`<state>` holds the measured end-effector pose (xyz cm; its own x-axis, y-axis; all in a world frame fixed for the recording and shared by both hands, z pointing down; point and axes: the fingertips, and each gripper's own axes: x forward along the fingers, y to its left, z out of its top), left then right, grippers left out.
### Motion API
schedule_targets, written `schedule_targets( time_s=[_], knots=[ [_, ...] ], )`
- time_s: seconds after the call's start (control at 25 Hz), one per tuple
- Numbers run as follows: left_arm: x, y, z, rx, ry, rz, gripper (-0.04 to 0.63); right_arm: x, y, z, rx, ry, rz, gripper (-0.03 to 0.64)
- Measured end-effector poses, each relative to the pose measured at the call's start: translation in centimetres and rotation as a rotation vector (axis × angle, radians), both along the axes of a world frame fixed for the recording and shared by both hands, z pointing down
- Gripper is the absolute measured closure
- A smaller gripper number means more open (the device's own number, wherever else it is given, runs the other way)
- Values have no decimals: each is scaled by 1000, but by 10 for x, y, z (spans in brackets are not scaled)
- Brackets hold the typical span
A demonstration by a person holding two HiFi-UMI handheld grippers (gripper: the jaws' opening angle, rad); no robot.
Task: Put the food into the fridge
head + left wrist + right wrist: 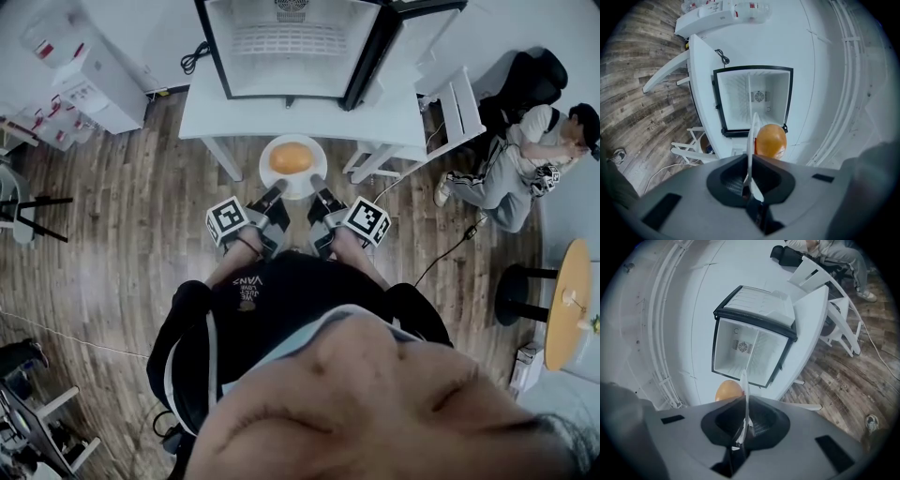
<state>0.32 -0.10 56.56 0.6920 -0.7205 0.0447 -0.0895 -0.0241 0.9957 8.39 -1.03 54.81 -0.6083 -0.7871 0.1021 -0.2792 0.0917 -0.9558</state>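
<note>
Currently, items as seen:

1. Left claw [277, 190]: closed on the near left rim of the white plate [302, 183]. In the left gripper view the rim runs edge-on between its jaws.
2. Right claw [317, 186]: likewise clamped on the same plate, at the near right rim.
3. Plate: held between the two claws, roughly level, in front of the table [375, 117] edge.
4. Food [291, 157]: one round, orange-brown piece resting on the middle of the plate, outside the fridge.
5. Fridge [291, 70]: small, black-framed with a white inside, standing on the white table. Its door [375, 42] is swung open to the right, and the opening faces the plate.
6. Floor [122, 234]: wood planks.
7. Seated person [525, 155]: far right of the head view, well apart from the table.
</note>
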Motion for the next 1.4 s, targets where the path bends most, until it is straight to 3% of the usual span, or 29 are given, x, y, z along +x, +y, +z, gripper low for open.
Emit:
schedule_targets(
  time_s=[0.52, 1.4],
  knots=[
    [-7, -14, 4, -14, 3, -65, 563, -8, -20, 4, -6, -7, -61, 595],
    [-34, -117, -19, 17, 10, 15, 563, -34, -116, -19, 25, -5, 20, 595]
  ],
)
